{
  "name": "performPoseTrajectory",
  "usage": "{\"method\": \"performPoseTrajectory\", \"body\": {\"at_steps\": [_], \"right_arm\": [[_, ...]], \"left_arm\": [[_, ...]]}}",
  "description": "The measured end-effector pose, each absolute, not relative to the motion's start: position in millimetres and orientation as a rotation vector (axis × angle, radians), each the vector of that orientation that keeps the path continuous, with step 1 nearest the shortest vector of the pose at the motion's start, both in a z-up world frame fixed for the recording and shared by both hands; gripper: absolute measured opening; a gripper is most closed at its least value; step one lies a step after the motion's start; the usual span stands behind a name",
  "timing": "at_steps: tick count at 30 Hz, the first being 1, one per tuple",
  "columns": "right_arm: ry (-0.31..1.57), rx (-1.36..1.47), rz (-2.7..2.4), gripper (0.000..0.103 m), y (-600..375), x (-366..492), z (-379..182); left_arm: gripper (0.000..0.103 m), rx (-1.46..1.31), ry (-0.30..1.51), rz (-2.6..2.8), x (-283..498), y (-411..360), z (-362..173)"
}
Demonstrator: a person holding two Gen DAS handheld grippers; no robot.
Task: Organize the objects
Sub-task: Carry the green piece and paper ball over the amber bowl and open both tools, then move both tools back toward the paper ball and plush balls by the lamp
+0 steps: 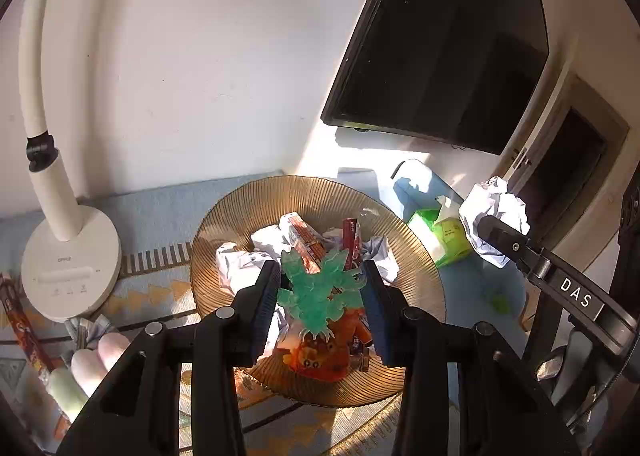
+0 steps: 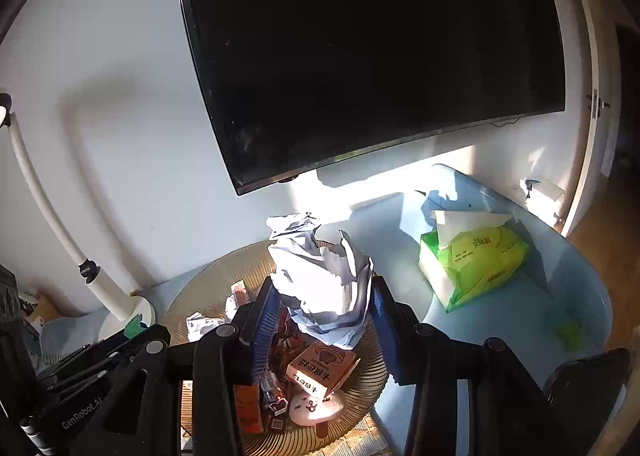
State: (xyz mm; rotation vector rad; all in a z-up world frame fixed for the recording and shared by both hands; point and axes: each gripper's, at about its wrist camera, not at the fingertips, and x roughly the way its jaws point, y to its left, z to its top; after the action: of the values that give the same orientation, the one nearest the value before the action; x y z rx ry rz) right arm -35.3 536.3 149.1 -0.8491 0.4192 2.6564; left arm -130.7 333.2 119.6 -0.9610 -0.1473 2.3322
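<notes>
Left gripper (image 1: 320, 296): pinching the green toy (image 1: 320, 292), right over the plate (image 1: 224, 216).
Right gripper (image 2: 324, 304): clamped on crumpled paper (image 2: 324, 276), above the plate's 3 o'clock edge.
Plate: piled with paper balls (image 1: 244, 260), snack packs (image 1: 304, 240), orange toy (image 1: 320, 360).
Tissue pack (image 2: 472, 260): 2 o'clock of the plate, apart.
Lamp (image 1: 68, 264): 9 o'clock.

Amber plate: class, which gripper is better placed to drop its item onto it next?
Probably the left. The left gripper holds the green toy directly above the amber plate; the right gripper holds crumpled paper over the plate's edge.
</notes>
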Motion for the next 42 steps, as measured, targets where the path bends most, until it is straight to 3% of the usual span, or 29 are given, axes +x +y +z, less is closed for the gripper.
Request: {"method": "performPoseTrajectory", "body": {"at_steps": [2,3,4,6,10,15,17,19,24,29,34,39,42], "right_arm": [[0.445,-0.910,2.630,0.053,545.3,-42.2,139.3],[0.463,-0.929,2.619,0.056,547.6,-41.2,135.4],[0.486,-0.931,2.620,0.059,549.0,-37.5,133.2],[0.496,-0.920,2.636,0.066,546.0,-27.7,131.0],[0.441,-0.928,2.695,0.067,519.1,-8.7,138.6],[0.209,-0.819,2.778,0.070,454.1,31.2,163.4],[0.140,-0.739,2.817,0.081,424.9,48.5,171.3],[0.135,-0.708,2.873,0.102,401.1,60.5,173.3],[0.128,-0.869,2.997,0.103,343.8,54.9,136.0],[0.044,-1.024,2.962,0.103,300.5,42.1,66.6],[-0.063,-1.072,2.968,0.103,283.5,44.4,31.8],[-0.089,-1.171,3.059,0.103,276.1,42.0,23.9],[-0.197,-1.228,3.053,0.103,260.3,38.2,17.7]], "left_arm": [[0.050,-0.949,-0.171,2.383,-136.7,338.8,115.4],[0.071,-0.961,-0.195,2.393,-139.0,337.4,113.1],[0.082,-0.971,-0.220,2.384,-142.3,335.7,111.2],[0.082,-0.967,-0.239,2.362,-141.3,328.3,110.8],[0.082,-0.963,-0.200,2.393,-125.9,302.9,118.8],[0.082,-0.850,-0.199,2.458,-75.4,239.9,150.3],[0.082,-0.786,-0.165,2.516,-49.9,208.7,163.7],[0.084,-0.737,-0.136,2.566,-23.4,175.5,172.3],[0.103,-0.707,-0.153,2.765,33.0,88.9,161.0],[0.103,-0.878,-0.253,2.919,42.9,14.2,97.8],[0.101,-1.075,-0.341,2.929,26.5,-17.0,31.5],[0.101,-1.142,-0.435,2.871,18.8,-26.9,13.9],[0.101,-1.175,-0.477,2.835,18.6,-29.0,8.5]]}}
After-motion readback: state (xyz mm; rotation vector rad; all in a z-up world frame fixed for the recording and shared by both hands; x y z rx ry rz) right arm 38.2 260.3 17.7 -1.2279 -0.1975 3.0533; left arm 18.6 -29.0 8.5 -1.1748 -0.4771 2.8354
